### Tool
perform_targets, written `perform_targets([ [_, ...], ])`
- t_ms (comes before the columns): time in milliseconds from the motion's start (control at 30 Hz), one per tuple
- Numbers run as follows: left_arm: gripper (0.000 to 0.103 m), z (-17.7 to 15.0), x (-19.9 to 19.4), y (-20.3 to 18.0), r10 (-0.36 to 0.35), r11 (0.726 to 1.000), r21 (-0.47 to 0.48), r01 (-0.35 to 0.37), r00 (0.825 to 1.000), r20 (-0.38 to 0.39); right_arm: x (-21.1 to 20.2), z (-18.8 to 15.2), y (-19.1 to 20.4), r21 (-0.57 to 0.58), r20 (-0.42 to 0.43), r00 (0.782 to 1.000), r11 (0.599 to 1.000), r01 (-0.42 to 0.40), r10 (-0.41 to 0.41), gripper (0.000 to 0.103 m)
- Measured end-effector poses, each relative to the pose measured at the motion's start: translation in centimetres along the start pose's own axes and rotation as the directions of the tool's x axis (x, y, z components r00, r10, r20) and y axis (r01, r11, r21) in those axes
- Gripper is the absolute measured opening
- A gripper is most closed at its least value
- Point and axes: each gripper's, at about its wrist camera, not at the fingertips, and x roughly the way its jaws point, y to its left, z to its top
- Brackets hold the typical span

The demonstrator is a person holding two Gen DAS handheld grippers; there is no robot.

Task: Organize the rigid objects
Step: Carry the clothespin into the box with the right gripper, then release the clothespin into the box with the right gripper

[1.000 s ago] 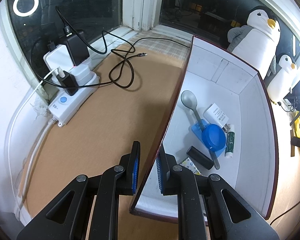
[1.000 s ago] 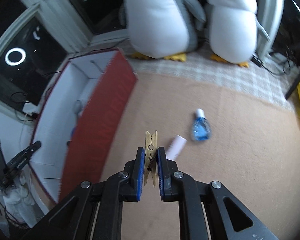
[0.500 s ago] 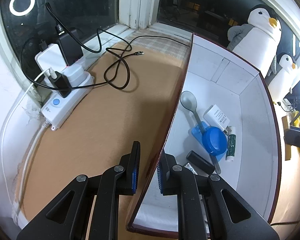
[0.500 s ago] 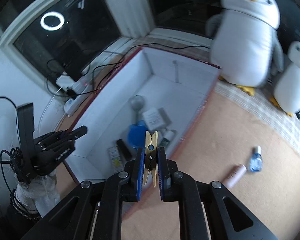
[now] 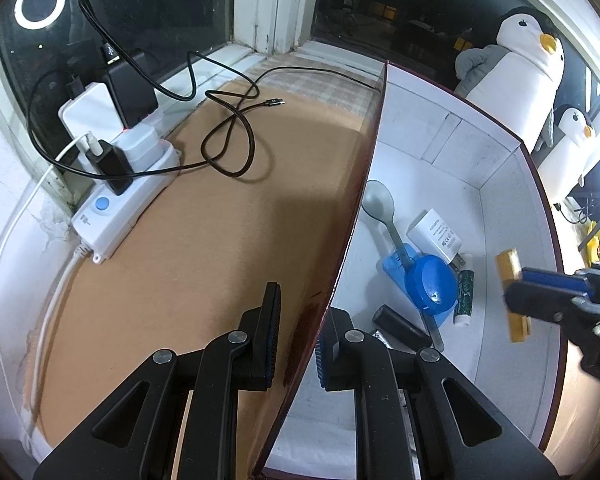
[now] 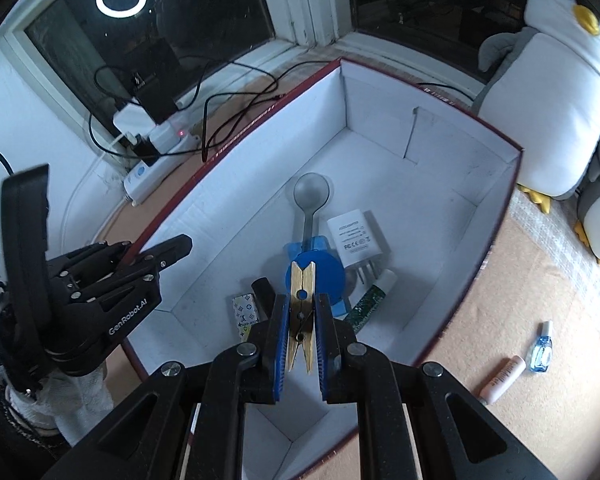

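A box point(image 6: 380, 92), white inside and dark red outside, stands on the brown mat. My right gripper point(image 6: 302, 304) is shut on a wooden clothespin point(image 6: 301, 292) and hangs over the box's inside, above a blue round lid point(image 6: 332, 276). The left wrist view shows that gripper point(image 5: 540, 292) and the clothespin point(image 5: 507, 268) at the right. My left gripper point(image 5: 299, 308) is shut on the box's left wall point(image 5: 356, 216), one finger on each side of it. It also shows in the right wrist view, where the left gripper point(image 6: 172, 248) sits at the left.
In the box lie a grey spoon point(image 6: 311, 196), a white charger point(image 6: 354, 236), a green tube point(image 6: 370, 296), a black cylinder point(image 5: 400, 322) and a patterned packet point(image 6: 245, 314). A pink tube point(image 6: 502, 378) and small blue bottle point(image 6: 542, 350) lie right of the box. Power strip point(image 5: 120, 208) and cables at left; plush penguins point(image 6: 548, 100) behind.
My right gripper has carried the clothespin leftward from above the mat to over the box's inside, rolling as it went. The left gripper has stayed on the box wall.
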Motion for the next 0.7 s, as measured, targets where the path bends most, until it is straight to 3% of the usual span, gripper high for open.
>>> perform_targets([
  [700,0.013,-0.4,0.3,0.2,0.000,1.000,-0.003,0.000,1.000,-0.005,4.5,0.4,2.1,-0.073,-0.083,0.993,0.994,0.077,-0.083,0.011],
])
